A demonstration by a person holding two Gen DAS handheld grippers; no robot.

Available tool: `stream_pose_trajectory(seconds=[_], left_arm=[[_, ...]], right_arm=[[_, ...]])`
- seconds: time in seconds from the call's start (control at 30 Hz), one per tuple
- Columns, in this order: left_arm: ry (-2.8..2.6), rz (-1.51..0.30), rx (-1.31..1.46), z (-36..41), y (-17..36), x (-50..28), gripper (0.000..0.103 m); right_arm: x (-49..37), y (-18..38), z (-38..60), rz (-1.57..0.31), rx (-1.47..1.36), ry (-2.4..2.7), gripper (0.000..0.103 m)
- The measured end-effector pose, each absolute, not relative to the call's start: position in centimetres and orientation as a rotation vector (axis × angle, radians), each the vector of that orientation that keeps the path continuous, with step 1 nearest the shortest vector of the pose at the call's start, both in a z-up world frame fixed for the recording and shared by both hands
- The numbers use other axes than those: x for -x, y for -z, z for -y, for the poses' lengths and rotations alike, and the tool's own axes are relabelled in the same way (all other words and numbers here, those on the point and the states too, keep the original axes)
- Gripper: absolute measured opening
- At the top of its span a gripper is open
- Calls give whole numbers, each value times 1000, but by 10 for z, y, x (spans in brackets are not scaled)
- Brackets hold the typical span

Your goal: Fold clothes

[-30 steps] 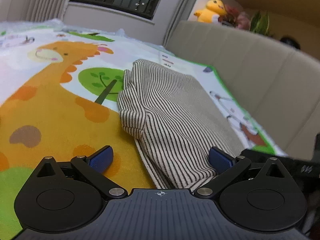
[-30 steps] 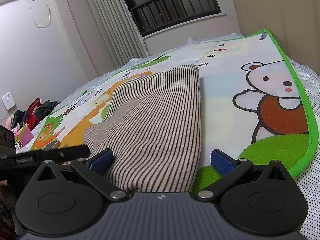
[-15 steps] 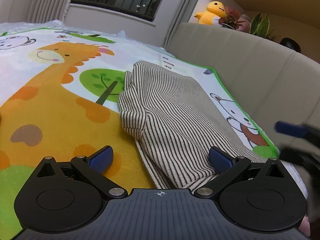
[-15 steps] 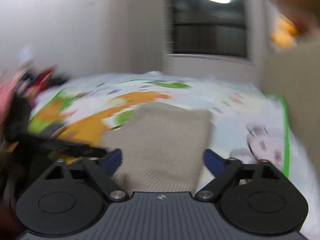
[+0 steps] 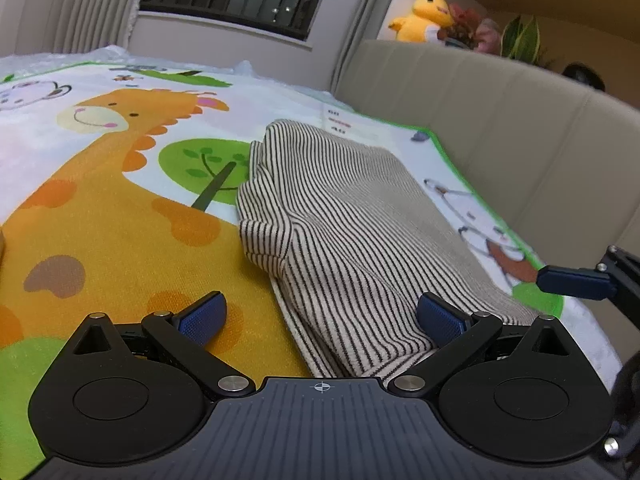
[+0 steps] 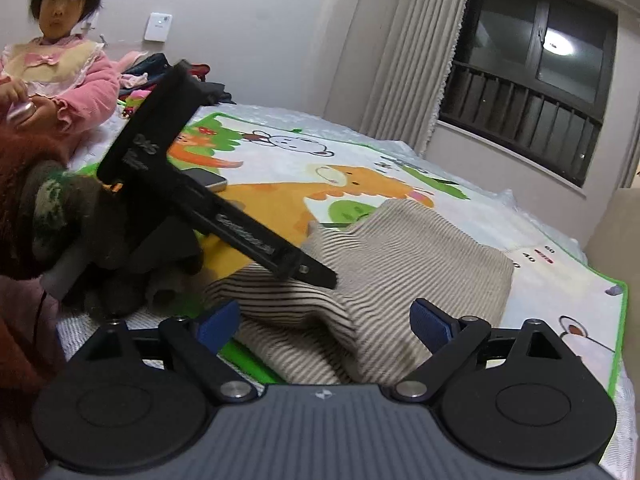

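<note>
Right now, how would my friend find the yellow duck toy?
Start at the long beige headboard beside the animal play mat. On its top ledge sits the plush duck, left of the flowers; nothing else there is bright yellow.

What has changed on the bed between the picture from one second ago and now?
The right gripper has swung round to view the striped garment from another side. Its blue pad now shows at the right edge of the left wrist view, and its jaws are opening, gripping nothing. The left gripper, open over the garment's near edge, the garment and the cartoon mat stayed as they were.
</note>
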State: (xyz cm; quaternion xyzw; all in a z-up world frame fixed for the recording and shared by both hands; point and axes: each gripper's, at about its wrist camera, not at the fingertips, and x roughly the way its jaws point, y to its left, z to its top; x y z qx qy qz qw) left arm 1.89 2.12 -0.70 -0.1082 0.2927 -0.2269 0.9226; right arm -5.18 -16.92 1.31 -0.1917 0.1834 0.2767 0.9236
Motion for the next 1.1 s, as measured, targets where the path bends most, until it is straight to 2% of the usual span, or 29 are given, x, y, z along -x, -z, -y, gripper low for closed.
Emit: stream_pose_trajectory(seconds=[0.37, 0.53, 0.6, 0.67, 0.8, 0.9, 1.0, 1.1], left_arm=[[473, -601, 247, -25, 6, -20, 103], [476, -611, 217, -22, 1, -20, 103], [495, -620, 197, -22, -5, -19, 103], [520, -617, 149, -23, -13, -14, 103], [548, -547, 1, -21, -33, 4, 103], [600, -500, -88, -16, -43, 17, 103], [628, -493, -177, -3, -43, 26, 103], [620, -503, -247, 6, -36, 32, 103]], right_arm=[[48, -13, 152, -411, 509, -679, 101], [46, 10, 130, -389, 666, -666, 101], [38, 16, 130, -407, 637, -650, 101], [30, 14, 131, -437, 598, -631, 100], [12, -1, 143, -534, 452, -618, 81], [-11, -12, 170, -642, 176, -638, 75], [-28, -14, 195, -701, -52, -650, 74], [-24, -5, 198, -695, -83, -657, 74]])
